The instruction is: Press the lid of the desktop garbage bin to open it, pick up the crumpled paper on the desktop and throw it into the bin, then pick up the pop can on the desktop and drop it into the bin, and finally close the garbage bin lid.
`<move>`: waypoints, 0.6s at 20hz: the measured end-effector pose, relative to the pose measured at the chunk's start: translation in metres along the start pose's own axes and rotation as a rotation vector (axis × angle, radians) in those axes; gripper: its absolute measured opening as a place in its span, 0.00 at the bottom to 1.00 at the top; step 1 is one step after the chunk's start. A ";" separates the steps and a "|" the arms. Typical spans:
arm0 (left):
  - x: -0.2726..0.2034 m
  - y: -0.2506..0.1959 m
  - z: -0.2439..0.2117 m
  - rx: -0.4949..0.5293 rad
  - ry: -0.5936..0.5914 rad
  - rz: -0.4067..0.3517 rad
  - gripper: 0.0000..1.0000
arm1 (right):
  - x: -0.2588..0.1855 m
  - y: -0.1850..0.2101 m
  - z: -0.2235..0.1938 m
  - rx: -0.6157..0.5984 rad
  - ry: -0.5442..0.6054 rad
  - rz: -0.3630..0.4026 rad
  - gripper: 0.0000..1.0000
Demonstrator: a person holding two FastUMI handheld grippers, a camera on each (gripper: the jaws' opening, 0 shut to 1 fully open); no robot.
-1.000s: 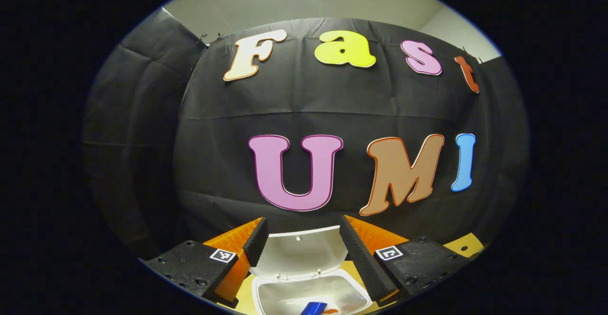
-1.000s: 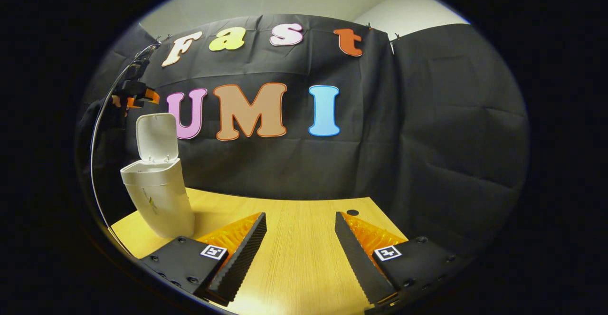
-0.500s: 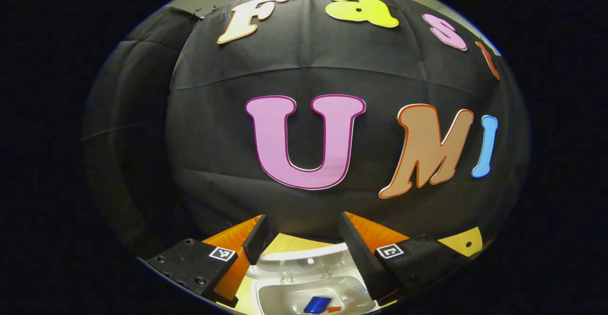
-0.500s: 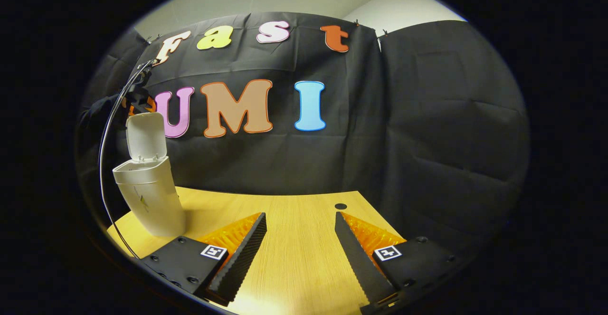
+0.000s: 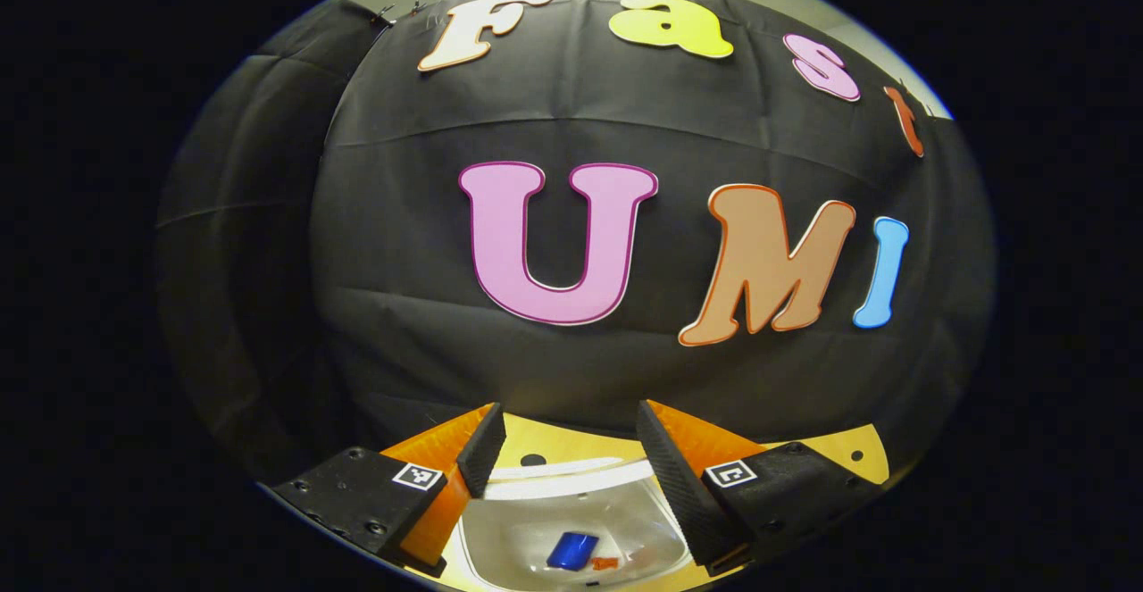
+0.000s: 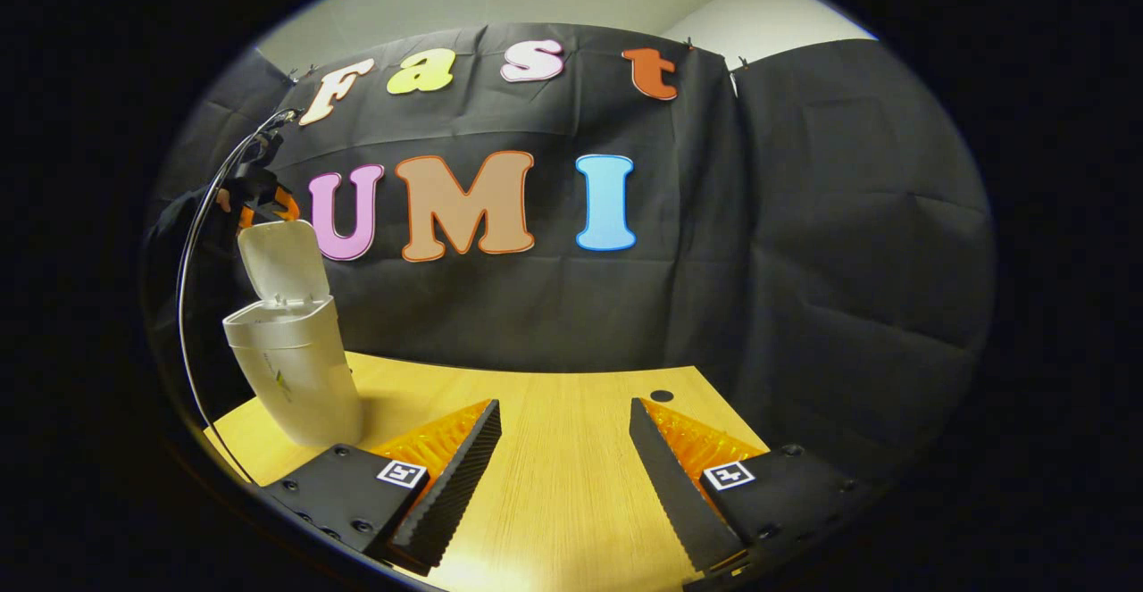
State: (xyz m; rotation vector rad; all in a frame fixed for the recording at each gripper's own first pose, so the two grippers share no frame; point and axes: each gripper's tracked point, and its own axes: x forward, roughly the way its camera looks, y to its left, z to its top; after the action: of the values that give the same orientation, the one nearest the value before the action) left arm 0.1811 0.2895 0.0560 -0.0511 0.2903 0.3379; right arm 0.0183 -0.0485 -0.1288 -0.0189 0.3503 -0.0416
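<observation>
The white bin (image 6: 295,378) stands at the table's left end with its lid (image 6: 281,262) raised, nearly upright. In the left gripper view I look down into the bin (image 5: 500,538); a blue pop can (image 5: 571,549) lies at the bottom beside a small orange patch. The lid's top edge (image 5: 554,468) runs between my fingers. My left gripper (image 5: 569,413) hangs open above that edge, holding nothing; the right gripper view has it (image 6: 254,195) just over the lid's top. My right gripper (image 6: 564,406) is open and empty, low over the wooden table (image 6: 554,485), right of the bin.
Black cloth walls close off the back and right of the table. A cable (image 6: 183,306) arcs down past the bin's left side. A small round hole (image 6: 662,396) sits near the table's far edge.
My left gripper has moved forward from in front of the open bin to above the lid's top edge. My right gripper has only wobbled slightly over the table.
</observation>
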 end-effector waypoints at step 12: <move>-0.051 -0.017 -0.076 -0.015 0.039 -0.007 0.92 | 0.005 0.001 -0.006 -0.004 0.021 0.039 0.96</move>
State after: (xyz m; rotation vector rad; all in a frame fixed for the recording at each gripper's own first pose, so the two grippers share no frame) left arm 0.1198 0.2497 -0.0015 -0.0735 0.3261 0.3328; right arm 0.0206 -0.0476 -0.1362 -0.0159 0.3718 -0.0028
